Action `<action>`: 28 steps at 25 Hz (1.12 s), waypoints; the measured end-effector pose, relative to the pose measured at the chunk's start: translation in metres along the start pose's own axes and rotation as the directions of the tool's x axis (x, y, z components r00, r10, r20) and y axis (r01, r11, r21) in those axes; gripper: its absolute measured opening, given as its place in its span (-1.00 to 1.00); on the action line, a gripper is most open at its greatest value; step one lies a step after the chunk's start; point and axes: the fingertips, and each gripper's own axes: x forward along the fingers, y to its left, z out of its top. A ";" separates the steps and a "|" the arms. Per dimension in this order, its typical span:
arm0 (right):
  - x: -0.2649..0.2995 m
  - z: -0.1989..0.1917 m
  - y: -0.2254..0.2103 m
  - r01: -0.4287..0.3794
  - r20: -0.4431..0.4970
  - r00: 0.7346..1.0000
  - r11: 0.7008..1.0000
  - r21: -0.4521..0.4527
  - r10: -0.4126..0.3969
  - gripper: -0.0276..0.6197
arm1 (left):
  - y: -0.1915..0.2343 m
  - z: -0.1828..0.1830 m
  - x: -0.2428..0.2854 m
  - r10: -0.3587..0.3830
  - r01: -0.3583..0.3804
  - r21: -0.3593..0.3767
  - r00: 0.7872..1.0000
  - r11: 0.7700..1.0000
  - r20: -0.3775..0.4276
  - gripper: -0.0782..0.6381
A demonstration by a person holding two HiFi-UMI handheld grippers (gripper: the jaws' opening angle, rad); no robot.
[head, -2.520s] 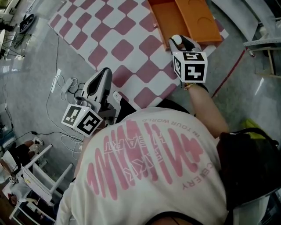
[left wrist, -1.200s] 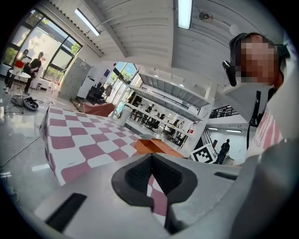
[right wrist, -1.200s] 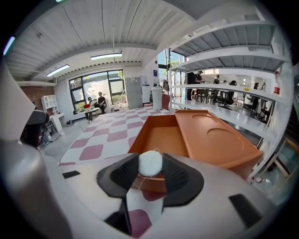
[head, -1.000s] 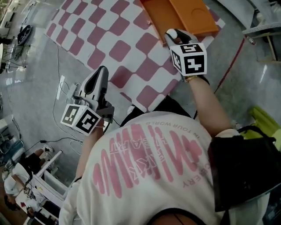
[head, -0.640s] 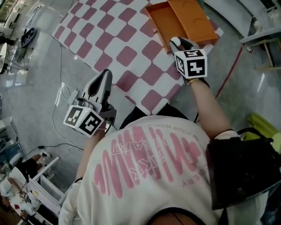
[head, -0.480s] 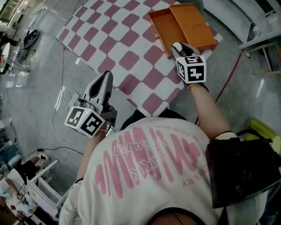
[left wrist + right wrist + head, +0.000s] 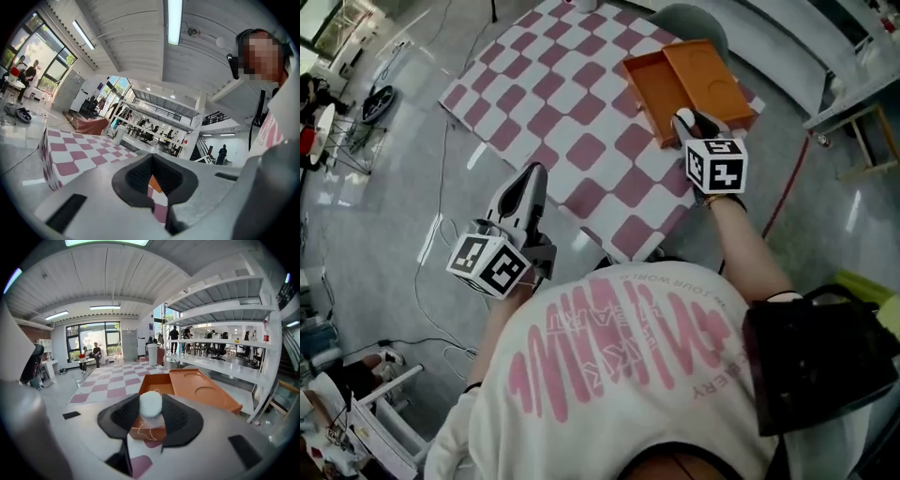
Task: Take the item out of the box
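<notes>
Right gripper (image 7: 151, 412) jaws clamped on white ball (image 7: 150, 402), loose thread hanging below; ball held over near wall of open orange box (image 7: 161, 383), which lies just beyond and below on checked mat (image 7: 572, 103); judged out of box; left gripper (image 7: 151, 164) jaws together, empty, well aside, farther from box.

White fuzzy ball (image 7: 150, 403), thin string trailing, clamped between right tool (image 7: 151, 409) pads, at near wall of orange box (image 7: 157, 380); lid (image 7: 206, 392) open flat alongside.
</notes>
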 end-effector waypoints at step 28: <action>-0.169 0.034 0.067 0.121 0.231 0.961 0.982 0.148 -0.153 -0.46 | -0.033 0.018 -0.047 -0.297 0.297 0.045 0.955 0.954 -0.015 -0.76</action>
